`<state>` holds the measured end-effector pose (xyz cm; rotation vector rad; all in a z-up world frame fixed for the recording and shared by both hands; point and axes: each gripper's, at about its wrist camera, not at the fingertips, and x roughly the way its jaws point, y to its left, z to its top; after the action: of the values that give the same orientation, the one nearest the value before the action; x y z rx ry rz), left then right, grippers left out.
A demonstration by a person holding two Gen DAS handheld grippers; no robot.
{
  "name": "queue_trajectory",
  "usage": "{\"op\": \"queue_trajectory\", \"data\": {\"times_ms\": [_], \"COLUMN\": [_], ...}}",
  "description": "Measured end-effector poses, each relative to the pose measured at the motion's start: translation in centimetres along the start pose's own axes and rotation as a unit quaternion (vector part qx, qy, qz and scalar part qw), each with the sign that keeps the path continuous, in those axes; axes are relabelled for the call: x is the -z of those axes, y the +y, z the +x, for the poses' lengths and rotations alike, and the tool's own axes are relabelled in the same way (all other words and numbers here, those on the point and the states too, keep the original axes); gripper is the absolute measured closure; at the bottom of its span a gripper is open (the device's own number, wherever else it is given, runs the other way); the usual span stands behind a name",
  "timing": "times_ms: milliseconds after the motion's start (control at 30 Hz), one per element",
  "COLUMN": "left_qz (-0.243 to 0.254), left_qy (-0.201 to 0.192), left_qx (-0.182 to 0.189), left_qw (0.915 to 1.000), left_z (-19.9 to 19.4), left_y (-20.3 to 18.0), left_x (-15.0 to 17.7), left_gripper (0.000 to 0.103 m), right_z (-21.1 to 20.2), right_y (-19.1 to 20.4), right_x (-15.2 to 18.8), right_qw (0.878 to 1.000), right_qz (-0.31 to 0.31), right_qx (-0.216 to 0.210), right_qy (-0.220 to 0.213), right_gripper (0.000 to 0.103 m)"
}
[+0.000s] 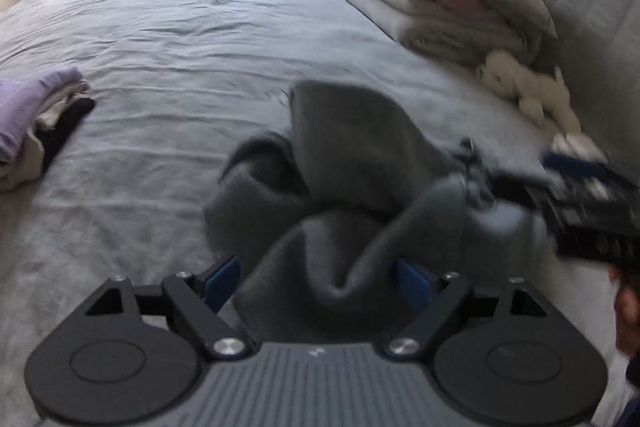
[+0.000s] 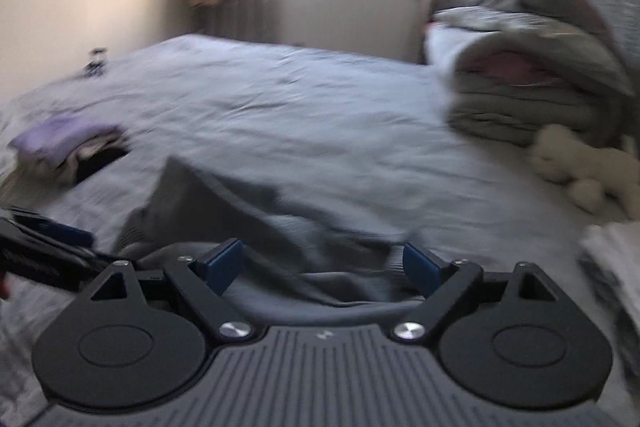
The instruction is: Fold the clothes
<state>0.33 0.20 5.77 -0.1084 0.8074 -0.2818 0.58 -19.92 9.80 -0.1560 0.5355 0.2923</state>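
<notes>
Your left gripper (image 1: 320, 281) has its fingers spread wide, and a fold of the dark grey garment (image 1: 340, 163) bulges between them, pads not pressing it; your right gripper (image 2: 322, 267) is likewise wide, with the garment's (image 2: 248, 211) near edge lying loose between its fingers; the garment rests crumpled on the bed (image 1: 180, 39); left of the fingers sits a folded stack (image 1: 36, 123); farther right, a plush toy (image 1: 528, 87) and piled bedding (image 1: 452, 7).

I see dark grey garment (image 1: 340, 167) | crumpled, bunched in thick folds | on grey bedsheet (image 1: 180, 27) | folded clothes stack (image 1: 36, 123) well apart
</notes>
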Motion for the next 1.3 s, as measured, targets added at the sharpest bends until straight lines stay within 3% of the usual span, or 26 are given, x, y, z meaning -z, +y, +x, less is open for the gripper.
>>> {"op": "queue_trajectory", "data": {"times_ms": [200, 333, 367, 433, 467, 500, 567, 667, 700, 833, 1000, 1067, 1167, 1233, 1300], "left_qz": [0.035, 0.050, 0.054, 0.059, 0.061, 0.062, 0.068, 0.079, 0.085, 0.138, 0.168, 0.173, 0.135, 0.110, 0.093], "left_qy": [0.017, 0.013, 0.013, 0.014, 0.014, 0.015, 0.013, 0.013, 0.015, 0.018, 0.038, 0.036, 0.018, 0.006, -0.004], "left_qx": [0.002, 0.005, 0.006, 0.013, 0.016, 0.020, 0.030, 0.056, 0.069, 0.127, 0.157, 0.163, 0.147, 0.135, 0.110], "left_qw": [0.9992, 0.9987, 0.9984, 0.9981, 0.9979, 0.9978, 0.9971, 0.9952, 0.9939, 0.9822, 0.9723, 0.9706, 0.9797, 0.9847, 0.9896], "left_z": [1.2, 1.3, 1.3, 1.2, 1.1, 1.1, 0.9, 0.3, -0.1, -1.7, -2.2, -2.5, -3.0, -3.3, -3.3], "left_y": [-0.9, -1.0, -1.1, -1.2, -1.2, -1.3, -1.5, -2.2, -2.6, -5.0, -6.6, -6.4, -4.7, -3.6, -2.7], "left_x": [1.2, 1.5, 1.5, 1.5, 1.5, 1.5, 1.6, 1.8, 2.0, 3.7, 5.0, 4.7, 3.5, 2.7, 2.0], "left_gripper": [0.017, 0.039, 0.040, 0.052, 0.061, 0.066, 0.080, 0.087, 0.087, 0.087, 0.083, 0.061, 0.036, 0.025, 0.022], "right_z": [3.6, 6.2, 7.0, 7.7, 7.6, 7.2, 6.2, 3.2, 2.0, -2.4, -3.1, -3.1, -2.8, -3.4, -4.3], "right_y": [0.6, 0.4, 0.4, 0.4, 0.5, 0.8, 1.0, 0.4, 0.1, -1.1, -2.2, -2.8, -3.4, -3.6, -3.8], "right_x": [-1.2, -0.7, -0.5, -0.2, -0.3, -0.4, -1.0, -2.5, -3.0, -4.7, -3.8, -3.2, -2.5, -2.3, -2.3], "right_qw": [0.998, 0.994, 0.992, 0.987, 0.986, 0.986, 0.988, 0.989, 0.990, 0.986, 0.987, 0.987, 0.988, 0.986, 0.984], "right_qz": [0.015, 0.026, 0.030, 0.040, 0.040, 0.035, 0.028, 0.043, 0.047, 0.061, 0.073, 0.084, 0.092, 0.100, 0.108], "right_qx": [-0.059, -0.093, -0.108, -0.135, -0.141, -0.140, -0.134, -0.138, -0.135, -0.126, -0.114, -0.109, -0.103, -0.104, -0.105], "right_qy": [0.019, 0.045, 0.058, 0.077, 0.080, 0.078, 0.066, 0.011, -0.010, -0.086, -0.087, -0.084, -0.074, -0.078, -0.093], "right_gripper": [0.014, 0.015, 0.022, 0.060, 0.067, 0.081, 0.086, 0.090, 0.094, 0.094, 0.094, 0.094, 0.094, 0.094, 0.094]}}
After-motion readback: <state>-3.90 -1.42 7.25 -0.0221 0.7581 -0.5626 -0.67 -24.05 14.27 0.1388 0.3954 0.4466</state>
